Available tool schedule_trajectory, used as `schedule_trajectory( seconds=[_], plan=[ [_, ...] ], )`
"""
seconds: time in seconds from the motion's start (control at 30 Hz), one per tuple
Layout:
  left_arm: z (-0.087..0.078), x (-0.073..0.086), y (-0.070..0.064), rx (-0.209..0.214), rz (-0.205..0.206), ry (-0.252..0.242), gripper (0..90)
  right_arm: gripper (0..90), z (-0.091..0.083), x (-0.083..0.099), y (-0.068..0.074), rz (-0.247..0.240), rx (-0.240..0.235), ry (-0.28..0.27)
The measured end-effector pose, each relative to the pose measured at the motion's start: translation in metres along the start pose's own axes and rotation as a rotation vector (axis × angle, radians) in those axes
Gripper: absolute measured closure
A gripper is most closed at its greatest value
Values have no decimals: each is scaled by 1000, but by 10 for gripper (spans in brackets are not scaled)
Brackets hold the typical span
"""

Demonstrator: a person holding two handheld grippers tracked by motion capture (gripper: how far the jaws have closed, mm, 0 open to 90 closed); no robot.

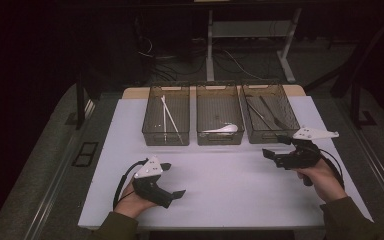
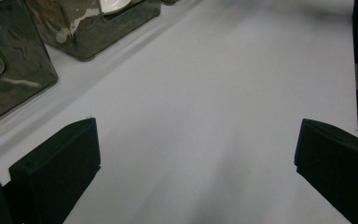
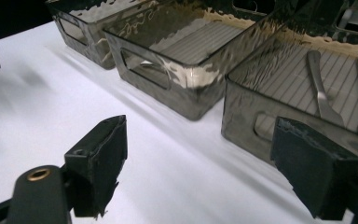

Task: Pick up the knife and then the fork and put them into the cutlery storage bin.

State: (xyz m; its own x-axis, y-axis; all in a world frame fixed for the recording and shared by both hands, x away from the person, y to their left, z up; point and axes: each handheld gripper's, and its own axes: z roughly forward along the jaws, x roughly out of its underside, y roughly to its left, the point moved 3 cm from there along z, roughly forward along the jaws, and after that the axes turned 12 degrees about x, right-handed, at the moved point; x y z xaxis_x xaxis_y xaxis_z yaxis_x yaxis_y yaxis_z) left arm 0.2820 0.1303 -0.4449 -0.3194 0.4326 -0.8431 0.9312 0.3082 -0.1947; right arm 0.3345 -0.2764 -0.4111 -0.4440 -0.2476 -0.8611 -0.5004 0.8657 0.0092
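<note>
Both grippers rest low on the bare white table [image 1: 220, 200], jaws spread, holding nothing: left gripper [image 1: 176, 180] near-left, right gripper [image 1: 275, 148] just before the right bin [image 1: 270, 135], where forks [image 3: 321, 93] lie sorted apart from chopsticks [image 1: 169, 119] and spoon [image 1: 223, 129].

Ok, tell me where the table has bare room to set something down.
Free: the white table top between the left hand-held gripper and right hand-held gripper, in front of the bins. Crowded: the back row, where the left bin, middle bin and right bin sit close together.
</note>
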Motion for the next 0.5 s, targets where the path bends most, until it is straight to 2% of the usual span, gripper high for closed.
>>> schedule_trajectory(
  seconds=[0.37, 0.5],
  plan=[
    [-2, 0, -1, -5, 2, -4, 0, 180, -13, 17, 6, 4, -17, -16],
    [-1, 0, -1, -3, 2, -6, 0, 180, -16, 23, 9, 21, -26, -24]
  ],
)
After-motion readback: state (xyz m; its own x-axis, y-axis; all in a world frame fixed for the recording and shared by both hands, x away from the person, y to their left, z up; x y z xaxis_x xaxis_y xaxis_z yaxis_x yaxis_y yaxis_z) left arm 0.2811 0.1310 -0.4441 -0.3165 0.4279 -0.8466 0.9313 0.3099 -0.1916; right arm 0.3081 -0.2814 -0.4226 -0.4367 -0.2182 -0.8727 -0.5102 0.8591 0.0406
